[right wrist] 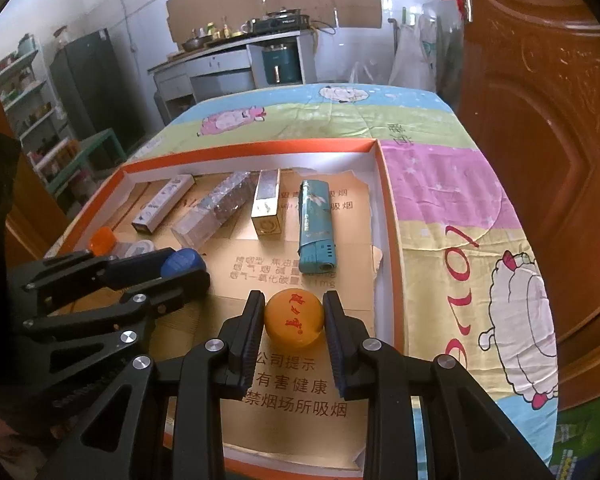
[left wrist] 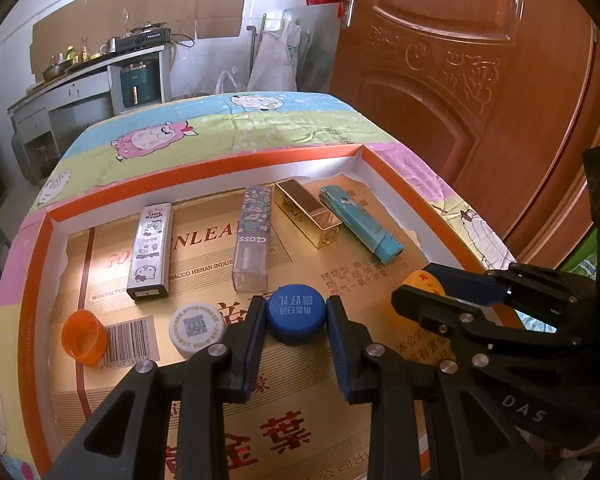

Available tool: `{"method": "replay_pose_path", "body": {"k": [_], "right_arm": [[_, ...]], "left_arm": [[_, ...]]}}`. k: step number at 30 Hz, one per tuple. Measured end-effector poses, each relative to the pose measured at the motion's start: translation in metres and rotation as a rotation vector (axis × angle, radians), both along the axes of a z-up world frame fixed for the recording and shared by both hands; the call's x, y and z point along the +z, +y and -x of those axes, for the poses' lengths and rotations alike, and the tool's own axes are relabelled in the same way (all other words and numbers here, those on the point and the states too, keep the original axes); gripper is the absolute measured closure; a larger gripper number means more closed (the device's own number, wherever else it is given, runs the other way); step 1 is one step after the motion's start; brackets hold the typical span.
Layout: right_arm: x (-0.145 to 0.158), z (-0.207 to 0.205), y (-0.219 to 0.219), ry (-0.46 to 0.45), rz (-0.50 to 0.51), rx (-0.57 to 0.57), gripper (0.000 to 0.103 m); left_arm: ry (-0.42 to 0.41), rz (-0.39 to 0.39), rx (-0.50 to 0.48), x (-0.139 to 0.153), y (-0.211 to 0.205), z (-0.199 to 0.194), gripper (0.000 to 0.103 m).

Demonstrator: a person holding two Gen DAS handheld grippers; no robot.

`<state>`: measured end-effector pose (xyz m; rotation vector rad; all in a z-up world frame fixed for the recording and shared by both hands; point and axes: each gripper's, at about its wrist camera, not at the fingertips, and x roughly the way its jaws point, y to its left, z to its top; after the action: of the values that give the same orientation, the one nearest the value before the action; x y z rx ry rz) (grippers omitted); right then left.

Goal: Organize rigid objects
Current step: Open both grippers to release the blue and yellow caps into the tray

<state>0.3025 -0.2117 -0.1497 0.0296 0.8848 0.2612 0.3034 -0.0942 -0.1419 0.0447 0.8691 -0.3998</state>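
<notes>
We see the left gripper (left wrist: 296, 316) with its jaws clamped on the blue cap (left wrist: 296, 312), near the middle of the orange tray (left wrist: 204, 168). To its right, the right gripper (right wrist: 294, 318) has its jaws clamped on the yellow cap (right wrist: 294, 318), near the teal lighter (right wrist: 315, 224).

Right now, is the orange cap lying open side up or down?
Open side up: the orange cap shows its hollow inside, standing in the tray.

Blue cap (left wrist: 296, 314), yellow cap (right wrist: 294, 318), four slim cases (left wrist: 150, 252) in orange-rimmed tray (left wrist: 204, 170)
</notes>
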Motion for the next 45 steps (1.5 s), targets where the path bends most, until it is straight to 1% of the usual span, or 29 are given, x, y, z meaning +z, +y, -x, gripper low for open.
{"method": "replay_pose_path", "body": {"k": [2,4,5,7,9,16,31,45], "right_arm": [[-0.001,0.001,0.001,-0.001,0.012,0.001,0.072],[-0.001,0.001,0.003,-0.001,0.021,0.001,0.072],[-0.001,0.001,0.003,-0.001,0.023,0.0,0.072],[-0.001,0.001,0.003,0.0,0.026,-0.001,0.072],[0.0,0.001,0.003,0.001,0.025,-0.001,0.072],[0.0,0.001,0.003,-0.002,0.028,-0.001,0.061],[0.022,0.025,-0.002,-0.049,0.008,-0.017,0.06],[0.045,0.054,0.005,-0.088,0.012,-0.007,0.06]], "left_arm": [[-0.002,-0.003,0.001,0.0,0.0,0.001,0.072],[-0.005,-0.003,0.001,0.001,0.0,0.001,0.069],[-0.004,0.0,0.0,0.001,0.0,0.002,0.065],[-0.005,0.002,0.003,0.002,0.001,0.003,0.063],[-0.001,0.004,0.006,0.003,0.003,0.004,0.063],[-0.006,0.01,0.022,0.008,0.007,0.009,0.063],[-0.034,0.021,0.03,0.026,0.013,0.03,0.063],[-0.055,0.002,0.058,0.038,0.023,0.057,0.063]]}}
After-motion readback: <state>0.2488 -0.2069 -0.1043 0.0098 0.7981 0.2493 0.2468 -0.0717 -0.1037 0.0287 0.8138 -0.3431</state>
